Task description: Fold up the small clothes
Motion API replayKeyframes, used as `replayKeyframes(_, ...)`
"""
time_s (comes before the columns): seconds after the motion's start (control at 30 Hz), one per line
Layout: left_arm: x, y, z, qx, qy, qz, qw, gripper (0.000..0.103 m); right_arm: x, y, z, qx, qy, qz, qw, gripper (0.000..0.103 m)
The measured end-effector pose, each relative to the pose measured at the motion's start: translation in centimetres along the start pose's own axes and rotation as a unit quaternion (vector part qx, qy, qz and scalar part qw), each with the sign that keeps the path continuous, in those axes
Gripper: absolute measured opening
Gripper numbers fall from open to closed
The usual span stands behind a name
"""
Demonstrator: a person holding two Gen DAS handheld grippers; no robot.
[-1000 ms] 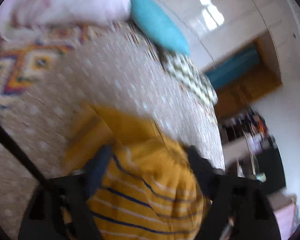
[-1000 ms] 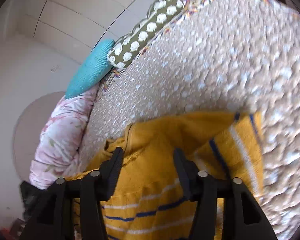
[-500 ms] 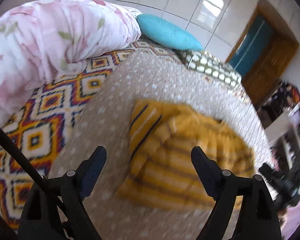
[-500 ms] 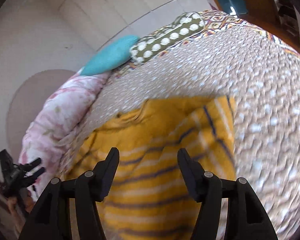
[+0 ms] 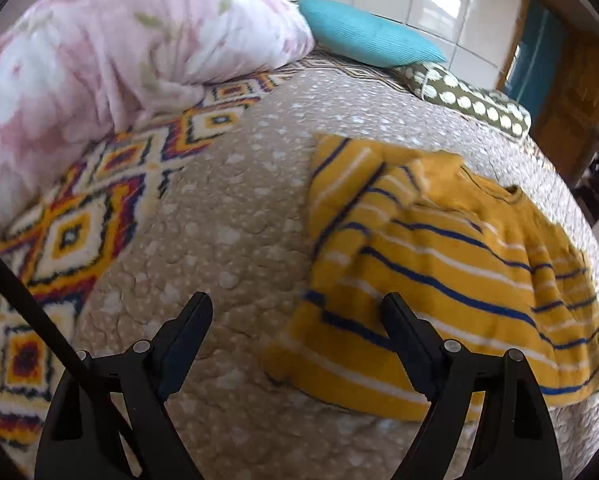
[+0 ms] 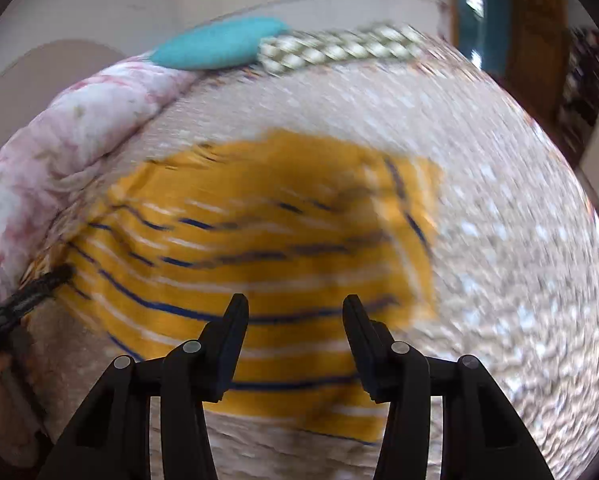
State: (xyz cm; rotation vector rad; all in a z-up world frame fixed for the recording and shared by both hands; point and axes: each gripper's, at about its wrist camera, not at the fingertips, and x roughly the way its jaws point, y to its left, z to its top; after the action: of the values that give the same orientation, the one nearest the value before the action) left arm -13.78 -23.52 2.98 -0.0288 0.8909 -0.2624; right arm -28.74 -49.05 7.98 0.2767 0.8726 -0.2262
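Striped yellow sweater (image 5: 439,264) lies (sleeve folded over) beside the wide-open left hand-held gripper (image 5: 295,308).

A: What do the tools look like?

B: The left hand-held gripper (image 5: 295,320) is matte black: two tapered fingers on angular arms, round silver screws at the pivots.

A: And the other?

B: The right hand-held gripper (image 6: 295,320) is the same black build, flat pads, four silver screws.

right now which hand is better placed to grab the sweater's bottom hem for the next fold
Right, probably. The right tongs sit centred over the yellow striped sweater, near its lower hem, closing on nothing. The left tongs hang open off its side, mostly over the bedspread.
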Motion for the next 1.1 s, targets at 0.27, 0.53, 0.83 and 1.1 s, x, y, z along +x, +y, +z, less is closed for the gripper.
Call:
replayKeyframes(0.27, 0.9, 2.5, 0.4, -0.009, 0.009, -0.02, 0.9997, 0.09, 8.2, 10.3, 5.1, -0.047, 0.026, 0.045, 0.998, 0.053)
replayKeyframes(0.53, 1.9, 3.1, 0.0, -0.015, 0.021, -0.026, 0.9993, 0.094, 17.5, 19.5, 8.9, -0.173, 0.07, -0.008, 0.982, 0.053)
replayKeyframes(0.83, 2.0, 3.6, 0.0, -0.027, 0.024, -0.037, 0.9987, 0.094, 22.3, 24.7, 11.7, -0.224, 0.071, -0.043, 0.971, 0.052)
replayKeyframes(1.1, 2.0, 3.6, 0.0, -0.027, 0.024, -0.038, 0.9986, 0.094, 24.3, 26.5, 14.1, -0.222, 0.085, -0.062, 0.969, 0.054)
